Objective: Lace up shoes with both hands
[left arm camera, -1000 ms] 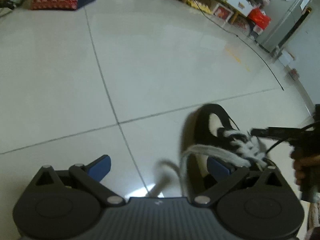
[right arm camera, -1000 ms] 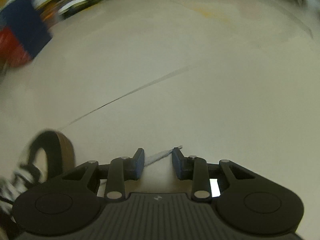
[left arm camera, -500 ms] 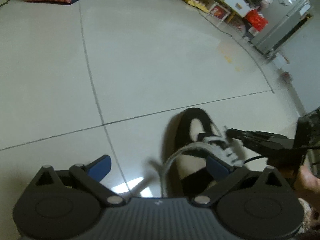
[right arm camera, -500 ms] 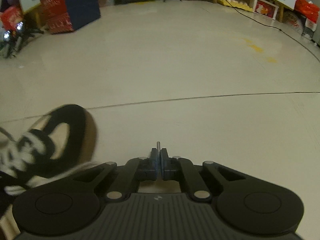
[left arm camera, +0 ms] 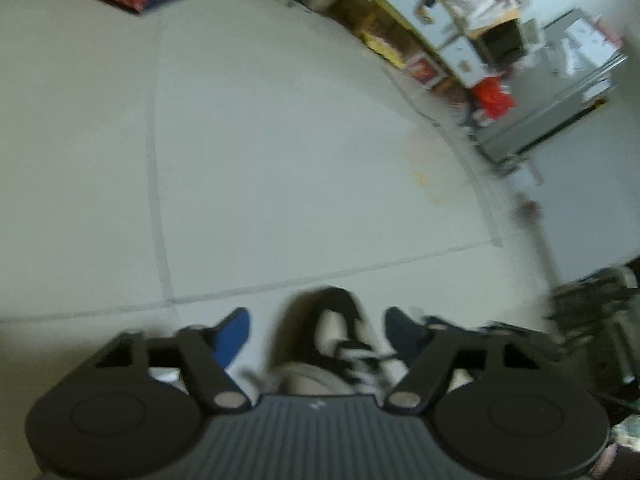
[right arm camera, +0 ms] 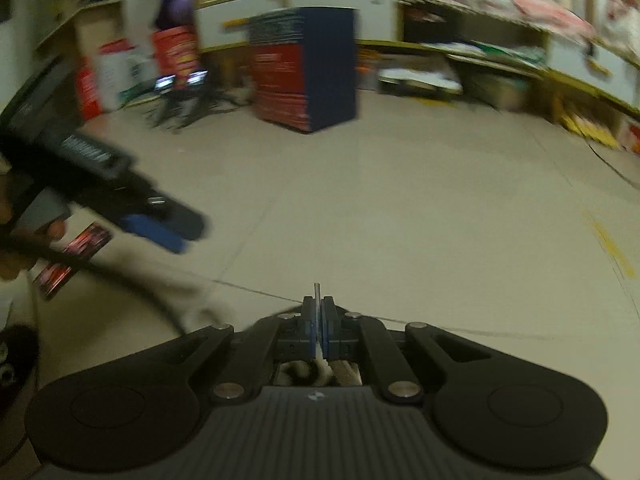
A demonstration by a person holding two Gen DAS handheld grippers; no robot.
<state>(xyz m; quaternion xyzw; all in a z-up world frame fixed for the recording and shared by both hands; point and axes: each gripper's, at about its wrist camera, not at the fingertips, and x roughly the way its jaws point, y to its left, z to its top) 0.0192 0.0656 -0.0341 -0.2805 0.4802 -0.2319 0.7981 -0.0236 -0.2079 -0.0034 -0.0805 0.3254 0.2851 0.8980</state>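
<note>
A black and white shoe (left arm camera: pixel 340 344) stands on the pale tiled floor, blurred, with white laces across its top. My left gripper (left arm camera: pixel 318 332) is open, its blue fingertips (left arm camera: pixel 234 334) spread to either side of the shoe. My right gripper (right arm camera: pixel 317 312) is shut on the white lace; the thin lace tip (right arm camera: pixel 316 292) pokes out above the pads and the white lace (right arm camera: pixel 322 372) trails down behind them. In the right wrist view the left gripper (right arm camera: pixel 180 232) reaches in from the left, and the shoe (right arm camera: pixel 16 356) shows only at the lower left edge.
A red and blue box (right arm camera: pixel 308 72) stands on the floor ahead of the right gripper. Shelves and cupboards (right arm camera: pixel 500 52) line the far walls. A hand (right arm camera: pixel 52 232) holds the left gripper. A black cable (right arm camera: pixel 120 284) runs over the floor tiles (left arm camera: pixel 280 160).
My right gripper shut on the lace tip and has tilted upward, bringing the room's far side into view. My left gripper moved until the shoe lies between its open fingers.
</note>
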